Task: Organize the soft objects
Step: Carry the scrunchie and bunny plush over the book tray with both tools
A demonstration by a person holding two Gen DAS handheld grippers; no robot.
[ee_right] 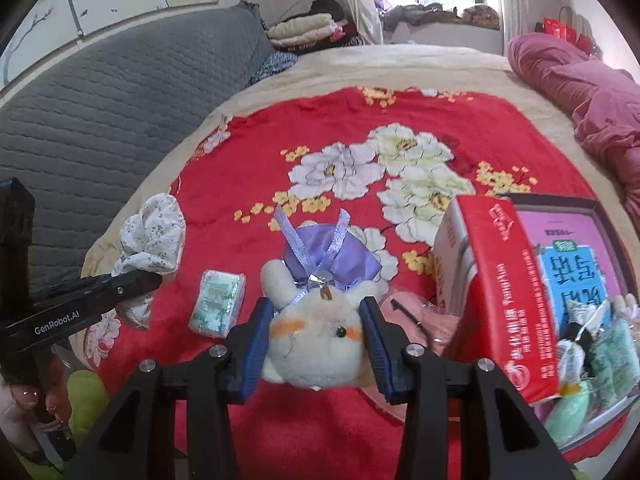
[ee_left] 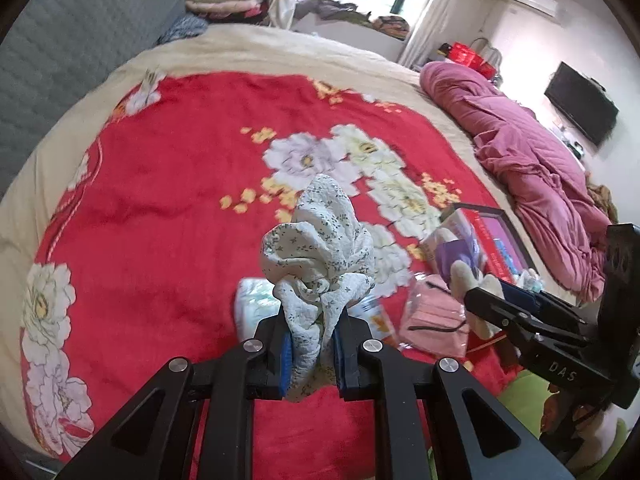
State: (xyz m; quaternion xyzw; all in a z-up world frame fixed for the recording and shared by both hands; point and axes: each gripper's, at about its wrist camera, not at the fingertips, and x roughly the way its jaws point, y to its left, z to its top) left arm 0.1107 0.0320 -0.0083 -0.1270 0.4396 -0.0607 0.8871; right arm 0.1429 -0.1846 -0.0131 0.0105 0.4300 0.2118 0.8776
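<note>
My left gripper (ee_left: 311, 344) is shut on a white floral cloth (ee_left: 320, 248) and holds it bunched above the red floral blanket (ee_left: 168, 208); the cloth also shows in the right wrist view (ee_right: 152, 236). My right gripper (ee_right: 318, 340) is shut on a cream plush bunny (ee_right: 316, 344) in a purple satin dress (ee_right: 332, 256); it also shows in the left wrist view (ee_left: 480, 292). A tissue pack (ee_right: 218, 308) lies on the blanket between the two grippers. A pink mask pack (ee_left: 434, 316) lies beside the bunny.
An open red box (ee_right: 504, 292) with small packets inside stands at the right. A rolled pink quilt (ee_left: 532, 168) lies along the bed's right side. A grey quilted headboard (ee_right: 104, 108) is at the left. Folded clothes (ee_right: 308, 28) sit by the window.
</note>
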